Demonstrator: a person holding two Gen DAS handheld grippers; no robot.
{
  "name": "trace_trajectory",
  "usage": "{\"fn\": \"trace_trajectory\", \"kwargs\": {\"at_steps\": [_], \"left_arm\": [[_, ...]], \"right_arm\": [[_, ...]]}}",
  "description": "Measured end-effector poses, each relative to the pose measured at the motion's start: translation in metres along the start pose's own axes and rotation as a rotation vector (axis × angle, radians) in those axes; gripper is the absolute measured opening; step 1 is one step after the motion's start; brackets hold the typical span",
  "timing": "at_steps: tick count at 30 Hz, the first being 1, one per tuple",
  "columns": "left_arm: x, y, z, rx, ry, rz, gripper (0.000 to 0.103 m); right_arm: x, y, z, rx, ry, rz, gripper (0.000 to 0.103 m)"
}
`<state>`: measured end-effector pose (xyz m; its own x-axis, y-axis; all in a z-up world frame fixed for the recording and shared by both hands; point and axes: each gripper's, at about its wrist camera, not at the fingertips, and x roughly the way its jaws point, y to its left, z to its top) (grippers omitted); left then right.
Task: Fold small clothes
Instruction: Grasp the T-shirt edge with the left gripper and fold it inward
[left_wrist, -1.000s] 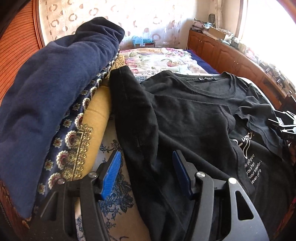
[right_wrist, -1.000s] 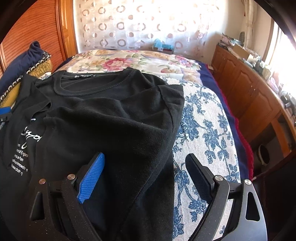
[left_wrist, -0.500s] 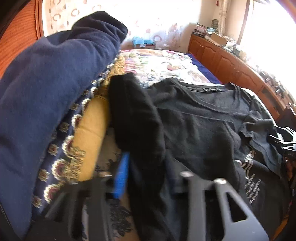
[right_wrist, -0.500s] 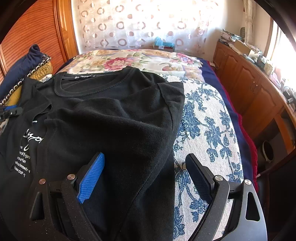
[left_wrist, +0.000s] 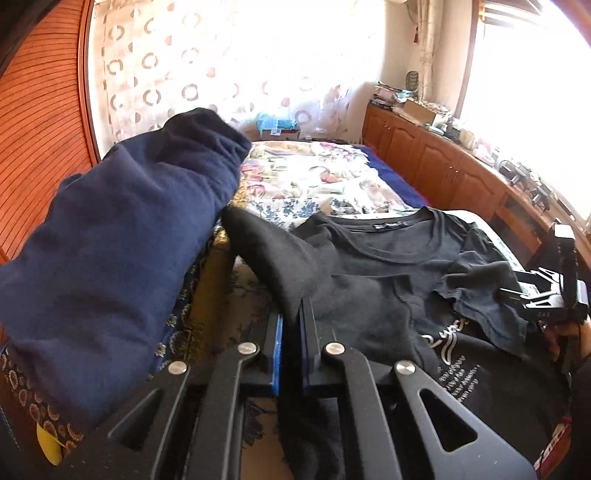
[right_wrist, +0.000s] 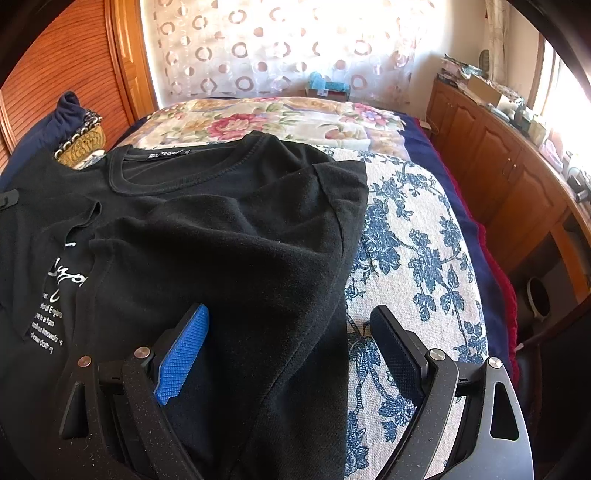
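At the near edge of the left wrist view, the left gripper (left_wrist: 291, 321) has its jaws together, clamped on a fold of the black shirt (left_wrist: 388, 280). The pinched cloth rises from the pads as a raised ridge running up and left toward the shirt's shoulder. To the left of that gripper, a navy garment (left_wrist: 118, 251) lies heaped over a patterned yellow cloth (left_wrist: 177, 332).

At the near edge of the right wrist view, the right gripper (right_wrist: 288, 343) has its jaws wide apart, with nothing pinched. The shirt's right edge lies between the two fingers: the blue pad (right_wrist: 183, 354) sits over black cloth, the other finger over the bedspread (right_wrist: 424, 258). Whether the pads touch the cloth cannot be told.

The shirt lies spread on the bedspread, collar far, hem near. Its right side is folded inward over the chest, partly covering white lettering (right_wrist: 55, 299). In the left wrist view the right gripper shows at the far right, beside the shirt's folded sleeve.

Beyond the shirt lies a floral quilt (right_wrist: 258, 118). Further off hangs a curtain (right_wrist: 277, 48) with ring patterns. A wooden cabinet (right_wrist: 509, 177) runs along the right wall.
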<state>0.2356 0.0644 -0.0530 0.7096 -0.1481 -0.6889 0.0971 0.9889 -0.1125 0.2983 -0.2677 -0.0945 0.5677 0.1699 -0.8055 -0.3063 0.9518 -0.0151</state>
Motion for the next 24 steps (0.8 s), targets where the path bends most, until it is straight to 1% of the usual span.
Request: {"fn": "trace_trajectory", "kwargs": {"at_steps": [3,5,8,10,12,13,15,16,17,19,20,23,24], "left_arm": [[-0.001,-0.005,-0.001,0.016,-0.003,0.0,0.003],[-0.004,-0.005,-0.004,0.019,-0.01,-0.004,0.003],[-0.007,-0.008,-0.006,0.017,-0.019,-0.021,0.003],[-0.008,-0.012,-0.007,0.019,-0.023,-0.029,0.003],[-0.013,-0.015,-0.008,0.027,-0.031,-0.034,0.003],[-0.016,-0.016,-0.009,0.03,-0.037,-0.037,0.003],[-0.024,-0.02,-0.011,0.032,-0.053,-0.05,0.003],[-0.029,-0.023,-0.012,0.037,-0.063,-0.058,0.003],[-0.034,-0.025,-0.013,0.042,-0.072,-0.064,0.002],[-0.047,-0.03,-0.015,0.054,-0.095,-0.077,0.002],[-0.054,-0.033,-0.017,0.06,-0.11,-0.081,0.002],[-0.085,-0.04,-0.026,0.085,-0.167,-0.093,0.002],[-0.097,-0.043,-0.031,0.093,-0.186,-0.1,0.002]], "right_arm": [[0.0,-0.008,0.007,-0.009,0.018,0.04,0.089],[0.002,-0.014,0.013,-0.007,0.025,0.033,0.084],[0.008,-0.021,0.023,0.003,0.039,0.05,0.078],[0.013,-0.022,0.029,-0.003,0.043,0.048,0.076],[0.019,-0.02,0.036,-0.017,0.043,0.037,0.071],[0.021,-0.019,0.038,-0.024,0.039,0.03,0.067],[0.023,-0.017,0.043,-0.028,0.023,0.038,0.048],[0.022,-0.015,0.044,-0.027,0.018,0.056,0.024],[0.019,-0.01,0.045,-0.042,0.008,0.052,0.006],[0.01,0.001,0.044,-0.091,-0.02,0.01,0.005],[0.001,0.004,0.043,-0.099,-0.043,0.01,0.004],[-0.042,0.008,0.037,-0.096,-0.143,0.053,0.004],[-0.063,0.009,0.032,-0.1,-0.184,0.07,0.004]]}}
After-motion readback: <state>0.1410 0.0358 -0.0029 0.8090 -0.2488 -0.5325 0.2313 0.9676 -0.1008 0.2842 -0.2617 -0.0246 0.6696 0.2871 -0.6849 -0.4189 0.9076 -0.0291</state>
